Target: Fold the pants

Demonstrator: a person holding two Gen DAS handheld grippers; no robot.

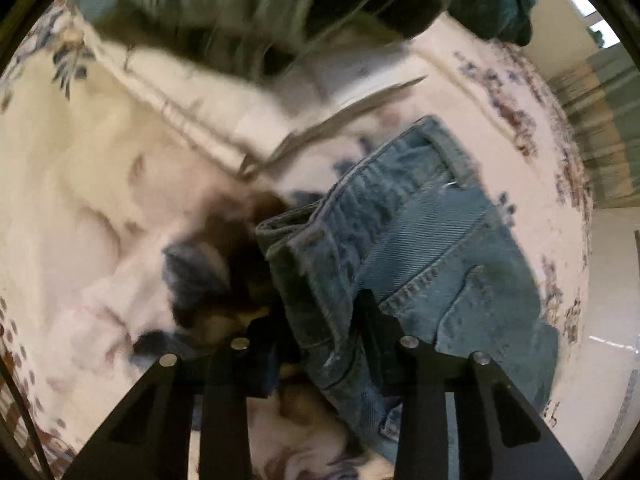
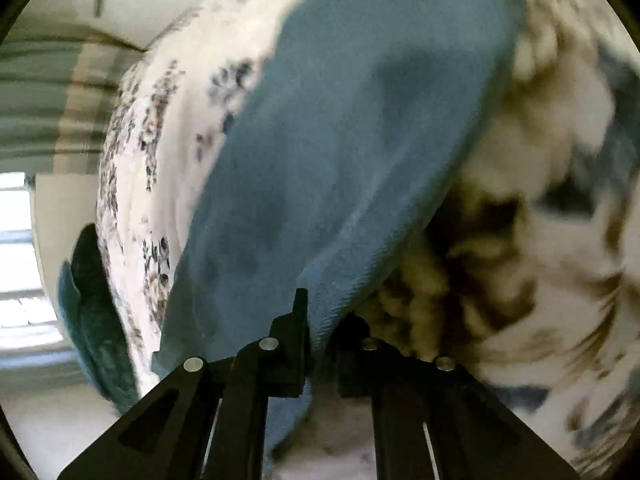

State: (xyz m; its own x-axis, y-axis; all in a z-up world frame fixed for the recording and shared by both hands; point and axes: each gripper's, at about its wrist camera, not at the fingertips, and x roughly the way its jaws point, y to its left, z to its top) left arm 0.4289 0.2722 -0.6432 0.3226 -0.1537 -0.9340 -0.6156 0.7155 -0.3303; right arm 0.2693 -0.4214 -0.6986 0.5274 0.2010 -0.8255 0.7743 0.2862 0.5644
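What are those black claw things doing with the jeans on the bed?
A person is folding a pair of blue jeans on a flowery bedspread, using two handheld grippers. The left gripper has its jaws pinched on the thick waistband end. The right gripper has its jaws shut on the edge of a jeans leg, which is lifted off the bed. More clothes, a grey-green garment among them, lie further back. The fold itself isn't done yet.

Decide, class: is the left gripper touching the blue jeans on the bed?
Touching. The left wrist view shows the left gripper with the folded waistband edge of the blue jeans pinched between its two fingers.
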